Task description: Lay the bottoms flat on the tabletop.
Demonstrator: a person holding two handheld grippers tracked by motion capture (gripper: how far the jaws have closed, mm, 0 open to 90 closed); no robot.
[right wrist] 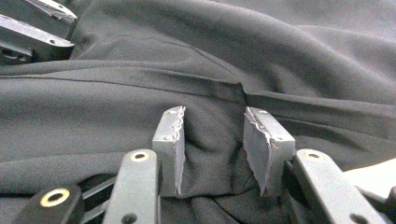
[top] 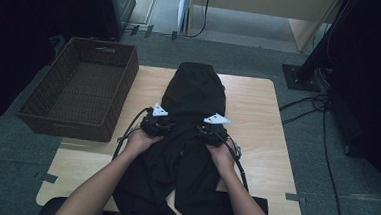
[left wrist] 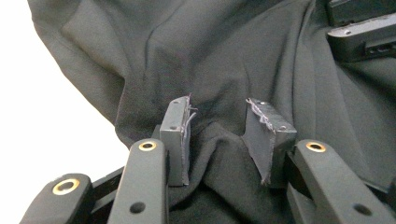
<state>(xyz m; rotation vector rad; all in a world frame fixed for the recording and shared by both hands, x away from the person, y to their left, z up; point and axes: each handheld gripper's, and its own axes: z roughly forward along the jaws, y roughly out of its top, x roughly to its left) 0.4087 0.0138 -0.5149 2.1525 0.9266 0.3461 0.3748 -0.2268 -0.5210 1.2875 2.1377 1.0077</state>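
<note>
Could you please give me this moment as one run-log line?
garment: black trousers flat on table | left tool: open, fabric between | right tool: open, fabric between | basket: empty

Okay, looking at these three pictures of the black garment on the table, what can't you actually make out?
- Black garment: its near end is cut off by the high view's bottom edge.
- Table: the middle is covered by the cloth.
- Wicker basket: its near wall hides the nearest floor.
- Left gripper and right gripper: pads part buried in folds.
</note>
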